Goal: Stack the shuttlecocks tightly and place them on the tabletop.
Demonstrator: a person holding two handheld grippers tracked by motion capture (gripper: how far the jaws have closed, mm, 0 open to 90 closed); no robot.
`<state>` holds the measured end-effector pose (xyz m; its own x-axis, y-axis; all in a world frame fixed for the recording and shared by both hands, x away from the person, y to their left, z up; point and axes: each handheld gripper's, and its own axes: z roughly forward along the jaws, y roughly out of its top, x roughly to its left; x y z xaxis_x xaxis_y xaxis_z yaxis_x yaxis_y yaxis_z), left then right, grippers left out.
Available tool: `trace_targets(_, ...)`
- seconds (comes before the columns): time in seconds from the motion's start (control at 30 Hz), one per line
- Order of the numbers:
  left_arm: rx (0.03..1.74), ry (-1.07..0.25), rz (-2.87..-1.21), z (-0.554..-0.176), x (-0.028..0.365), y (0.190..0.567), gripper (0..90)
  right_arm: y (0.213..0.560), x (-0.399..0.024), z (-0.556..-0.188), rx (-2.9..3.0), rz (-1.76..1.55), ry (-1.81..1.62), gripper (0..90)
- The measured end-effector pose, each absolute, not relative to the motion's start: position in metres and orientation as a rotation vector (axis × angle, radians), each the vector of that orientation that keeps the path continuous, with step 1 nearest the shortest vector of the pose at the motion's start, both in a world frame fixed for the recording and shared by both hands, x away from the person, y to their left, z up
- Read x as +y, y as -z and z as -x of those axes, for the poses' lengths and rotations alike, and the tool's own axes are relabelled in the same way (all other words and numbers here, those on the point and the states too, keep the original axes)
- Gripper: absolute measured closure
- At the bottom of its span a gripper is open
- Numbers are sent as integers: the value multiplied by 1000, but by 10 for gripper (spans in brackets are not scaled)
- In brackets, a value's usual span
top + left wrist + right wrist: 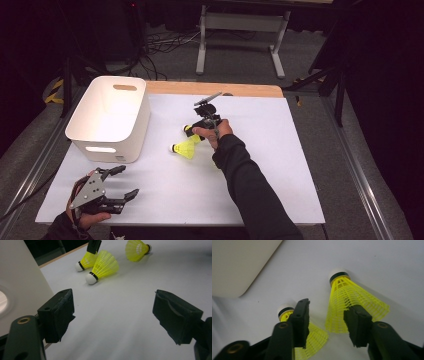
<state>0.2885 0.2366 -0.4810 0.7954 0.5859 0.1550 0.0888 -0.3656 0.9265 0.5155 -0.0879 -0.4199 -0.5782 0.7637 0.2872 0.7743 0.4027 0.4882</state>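
While the right gripper (328,322) hovers part-open, nothing pinched, yellow plastic mesh shuttlecocks (352,305) lie beneath.
Featherlight, springy skirt probably crushes; grip near the cork.

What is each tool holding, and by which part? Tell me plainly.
Nothing is gripped. The left tool stands open over the bare table. The right tool has its jaws apart beside two yellow shuttlecocks, pressing neither.

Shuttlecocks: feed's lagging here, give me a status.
Left gripper open, idle near the bin. Right gripper over two shuttlecocks, fingers not pressing either. Third shuttlecock apart. Nothing blocking.
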Motion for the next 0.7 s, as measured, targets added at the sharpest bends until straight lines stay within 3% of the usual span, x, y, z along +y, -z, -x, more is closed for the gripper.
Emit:
trace_targets(0.23, 522, -572, -1895, -288, 237, 482, 199, 422, -84, -519, -2628, 1460, 942, 882)
trace_targets(0.7, 525, -572, -1897, -289, 237, 483, 166, 396, -99, -500, -2810, 1360, 1002, 900)
